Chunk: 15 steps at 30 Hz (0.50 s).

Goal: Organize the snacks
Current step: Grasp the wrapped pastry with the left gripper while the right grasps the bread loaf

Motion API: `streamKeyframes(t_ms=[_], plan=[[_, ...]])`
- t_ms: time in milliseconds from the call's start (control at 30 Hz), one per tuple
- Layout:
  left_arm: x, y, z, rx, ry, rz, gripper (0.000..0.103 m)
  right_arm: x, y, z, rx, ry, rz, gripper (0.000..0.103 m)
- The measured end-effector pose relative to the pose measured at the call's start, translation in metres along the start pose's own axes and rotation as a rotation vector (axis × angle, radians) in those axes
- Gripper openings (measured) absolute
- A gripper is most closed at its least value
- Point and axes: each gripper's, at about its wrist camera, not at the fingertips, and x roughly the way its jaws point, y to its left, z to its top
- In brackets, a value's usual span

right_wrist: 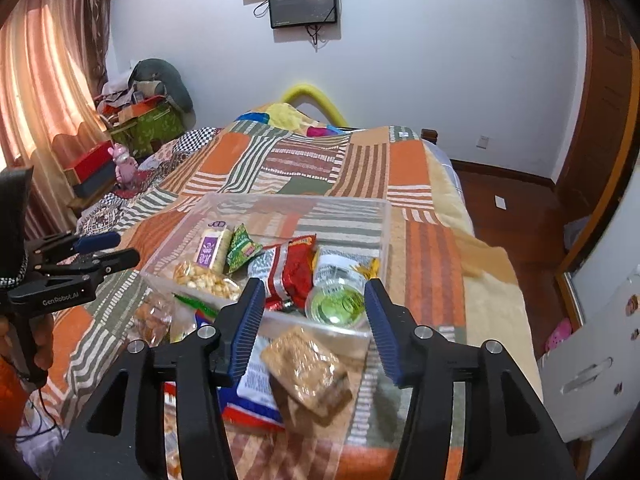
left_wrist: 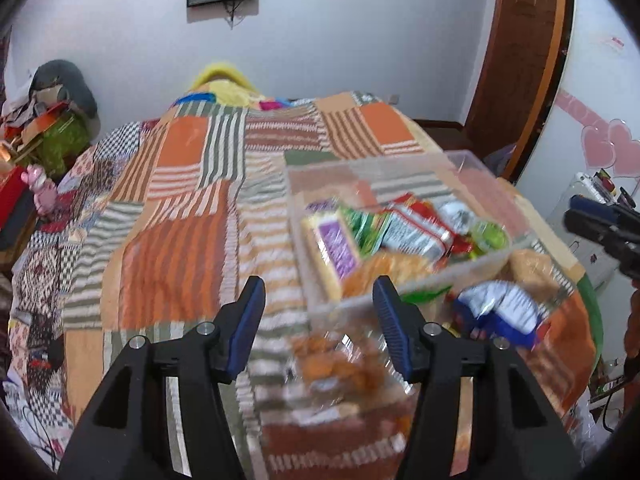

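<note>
While both grippers hang over the patchwork bed [right_wrist: 412, 168], neither one grips anything. In the right wrist view, the right gripper [right_wrist: 314, 316] has its blue fingers [right_wrist: 248, 320] spread wide, and a clear-wrapped brown cracker pack [right_wrist: 310, 372] lies on the quilt between them at 6 o'clock, not touched by either pad. It rests partly on a blue-and-white packet [right_wrist: 252, 392]. Past the fingertips, at 12 o'clock, stands the clear plastic bin [right_wrist: 384, 216], holding a green-lidded cup [right_wrist: 338, 306], a red pouch [right_wrist: 296, 268], a small green pouch [right_wrist: 242, 248], a purple-labelled pack [right_wrist: 212, 250] and a bag of pale nuts [right_wrist: 204, 278].

In the blurred left wrist view, the left gripper [left_wrist: 318, 304] is likewise spread wide, with a bag of orange-brown snacks [left_wrist: 340, 364] on the quilt between its fingers [left_wrist: 390, 320] at 6 o'clock; contact cannot be judged. The bin sits at 1 o'clock.
</note>
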Motion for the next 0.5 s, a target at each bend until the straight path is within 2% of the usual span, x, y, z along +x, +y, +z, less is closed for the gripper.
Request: streamKeyframes(t_ms=[233,267,333,500], plan=[[0.009,0.005,-0.031,-0.025,0.082,-0.022,0.060,0.000,-0.001,-0.018,0.022,0.022,-0.017,0.058],[0.010,0.004,-0.033,-0.024,0.084,-0.026,0.061,0.001,-0.002,-0.020,0.028,0.027,-0.015,0.059],[0.010,0.000,-0.038,-0.028,0.087,-0.042,0.070,0.000,-0.002,-0.027,0.038,0.038,-0.011,0.059],[0.023,-0.012,-0.045,-0.014,0.114,-0.051,0.072,0.014,0.001,-0.038,0.049,0.091,0.002,0.059]])
